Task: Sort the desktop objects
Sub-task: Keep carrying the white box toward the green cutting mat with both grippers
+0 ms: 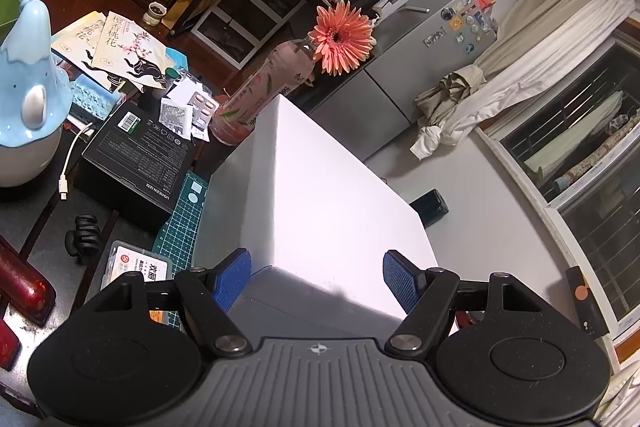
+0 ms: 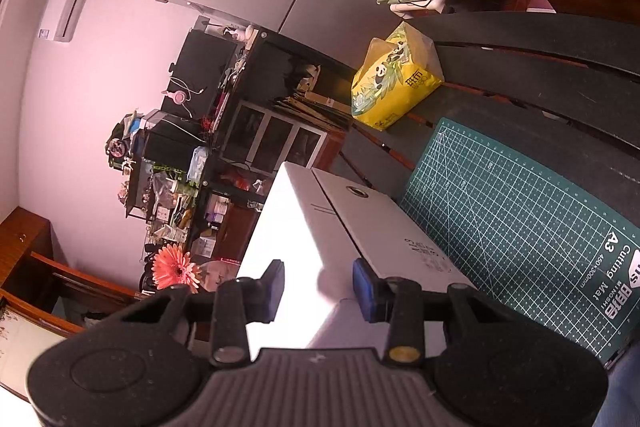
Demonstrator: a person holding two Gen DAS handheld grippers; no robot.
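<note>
White box point(image 1: 320, 195), gripped by both grippers' fingers point(image 1: 234, 277), hangs over cluttered dark desk point(image 2: 520, 75).

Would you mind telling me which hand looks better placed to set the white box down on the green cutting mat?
Probably the right: its tool grips the white box beside open cutting mat. The left tool faces clutter.

Both wrist cams close on white box point(image 1: 320, 195), opposite ends.
</note>
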